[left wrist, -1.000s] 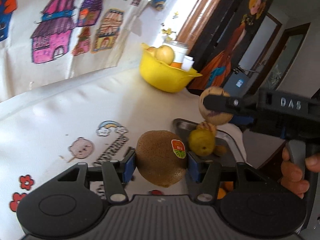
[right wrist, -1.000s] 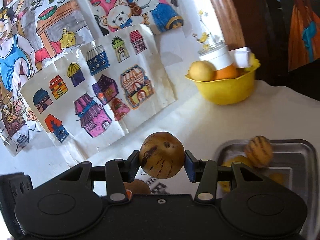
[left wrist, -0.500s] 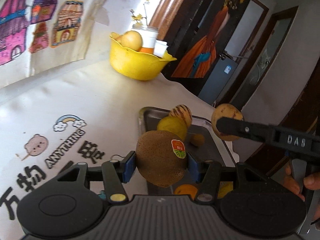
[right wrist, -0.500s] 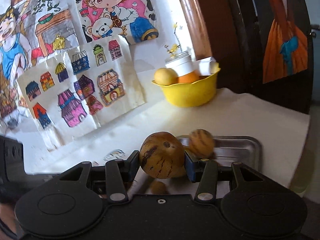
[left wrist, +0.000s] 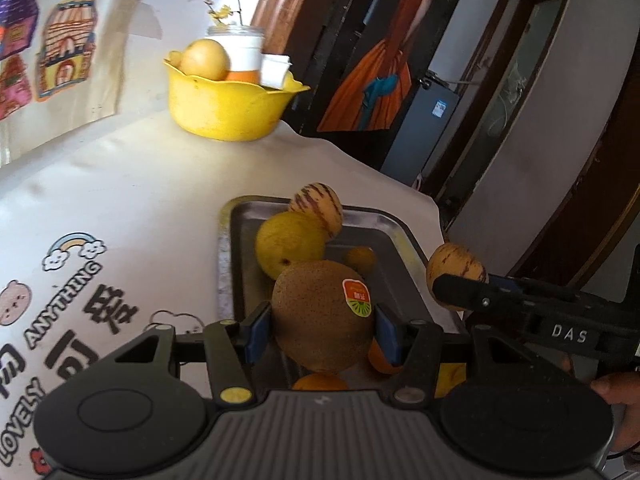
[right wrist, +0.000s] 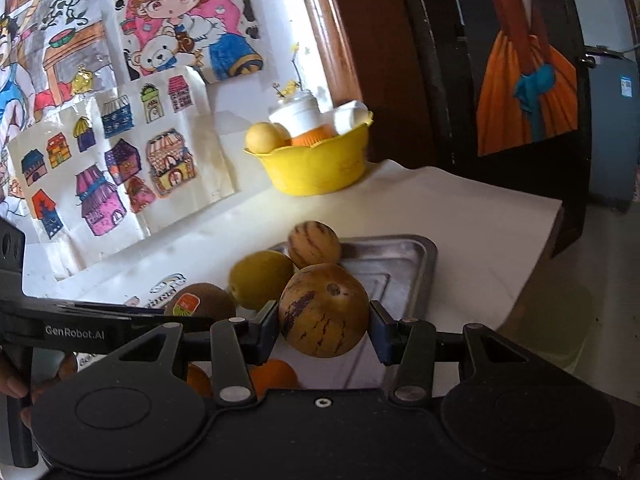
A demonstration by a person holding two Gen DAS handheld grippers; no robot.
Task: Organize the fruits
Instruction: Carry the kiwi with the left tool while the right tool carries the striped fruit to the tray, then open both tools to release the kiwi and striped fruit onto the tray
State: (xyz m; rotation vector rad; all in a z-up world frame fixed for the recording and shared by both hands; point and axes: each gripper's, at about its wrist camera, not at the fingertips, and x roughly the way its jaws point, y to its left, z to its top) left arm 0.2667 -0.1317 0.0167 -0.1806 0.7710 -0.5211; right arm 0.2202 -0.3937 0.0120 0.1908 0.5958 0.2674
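Note:
My left gripper [left wrist: 322, 326] is shut on a brown kiwi [left wrist: 320, 312] with a red and green sticker, held over the near part of the metal tray [left wrist: 394, 236]. My right gripper [right wrist: 323, 328] is shut on a striped pepino melon [right wrist: 324, 314], held over the same tray [right wrist: 404, 252]. In the tray lie a yellow-green fruit [left wrist: 288, 242], a second striped melon [left wrist: 318, 204], a small brown fruit [left wrist: 360, 258] and oranges [left wrist: 320, 382]. The right gripper's melon also shows in the left wrist view [left wrist: 454, 266], and the kiwi shows in the right wrist view [right wrist: 200, 302].
A yellow bowl [left wrist: 224, 106] with a yellow fruit, a white jar and a carton stands at the back of the white-clothed table [left wrist: 132, 184]. Drawings hang on the wall [right wrist: 120, 120] behind. The table's edge [right wrist: 532, 256] drops off just right of the tray.
Both grippers have moved toward the tray with their fruits and now hang over it. Both stay shut on their fruit.

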